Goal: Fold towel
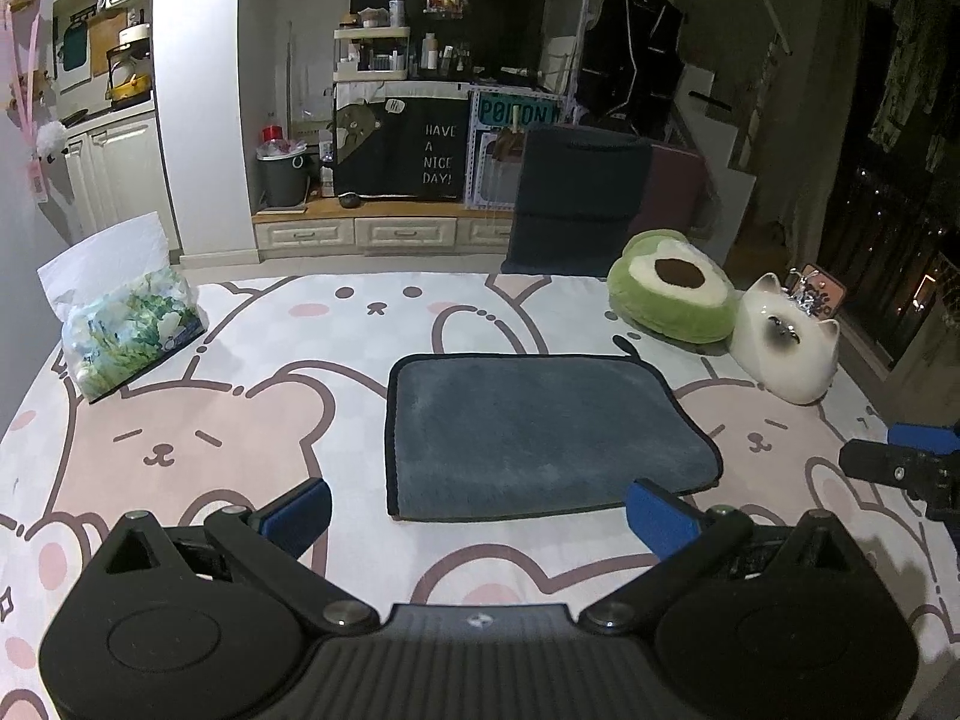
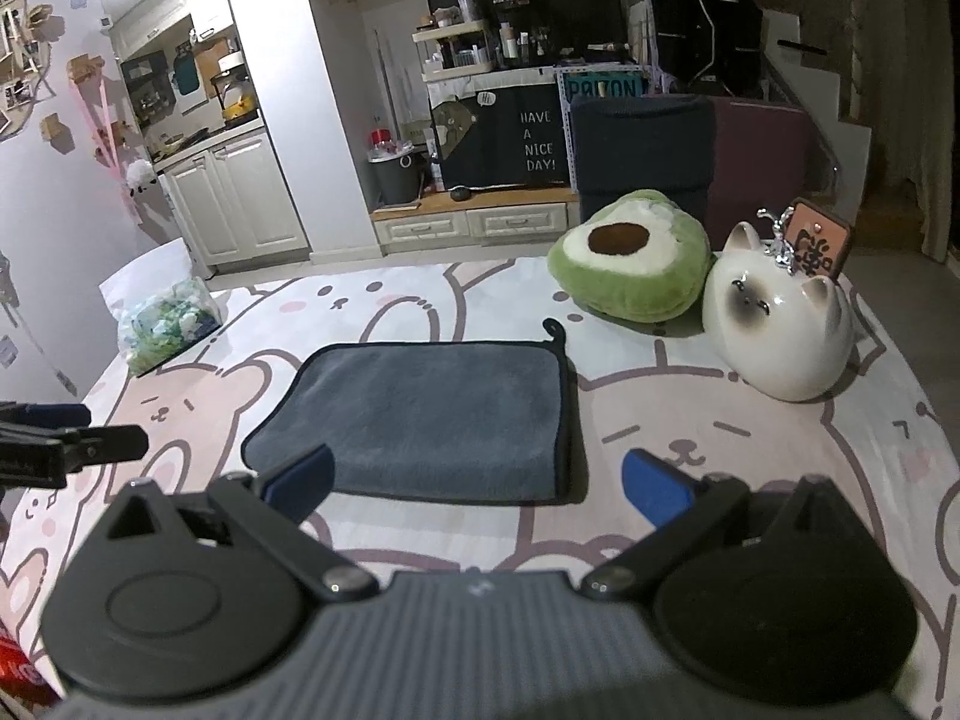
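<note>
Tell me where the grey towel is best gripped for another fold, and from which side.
Probably the two near corners of the towel, approached from the near edge: it lies flat, already folded, and both the left gripper and right gripper sit open just short of that edge.

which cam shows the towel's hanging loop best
The right wrist view: the small loop curls up clear against the pale cloth at the far right corner of the towel. In the left wrist view the loop shows too, but flatter and less distinct.

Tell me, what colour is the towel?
Grey-blue towel with dark edging, clearest in the left wrist view.
</note>
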`<state>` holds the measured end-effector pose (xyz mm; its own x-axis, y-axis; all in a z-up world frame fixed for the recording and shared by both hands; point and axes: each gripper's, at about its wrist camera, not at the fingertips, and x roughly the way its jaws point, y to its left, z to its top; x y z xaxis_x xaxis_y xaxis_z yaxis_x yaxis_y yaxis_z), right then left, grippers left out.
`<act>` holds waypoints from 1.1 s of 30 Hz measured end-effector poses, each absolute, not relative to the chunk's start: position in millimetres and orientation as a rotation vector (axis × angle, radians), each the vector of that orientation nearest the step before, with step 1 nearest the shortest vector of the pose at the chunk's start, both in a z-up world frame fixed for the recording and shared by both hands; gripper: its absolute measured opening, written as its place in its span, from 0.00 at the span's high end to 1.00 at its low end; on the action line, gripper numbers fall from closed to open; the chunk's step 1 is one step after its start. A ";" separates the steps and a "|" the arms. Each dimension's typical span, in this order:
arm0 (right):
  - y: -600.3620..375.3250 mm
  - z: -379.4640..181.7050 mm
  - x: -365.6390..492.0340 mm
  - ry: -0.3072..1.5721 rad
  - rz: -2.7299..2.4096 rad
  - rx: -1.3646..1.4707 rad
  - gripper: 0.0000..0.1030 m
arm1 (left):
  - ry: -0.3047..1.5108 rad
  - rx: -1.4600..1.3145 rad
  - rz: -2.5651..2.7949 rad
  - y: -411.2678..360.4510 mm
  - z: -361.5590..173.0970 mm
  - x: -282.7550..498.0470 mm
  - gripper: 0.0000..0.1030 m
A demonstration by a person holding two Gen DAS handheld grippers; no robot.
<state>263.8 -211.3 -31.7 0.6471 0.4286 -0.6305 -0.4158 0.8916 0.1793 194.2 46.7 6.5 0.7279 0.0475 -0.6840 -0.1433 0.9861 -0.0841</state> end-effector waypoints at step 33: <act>-227.5 -16.1 184.1 0.654 0.477 -0.015 0.00 | 0.683 -0.090 0.091 25.7 26.1 112.6 0.00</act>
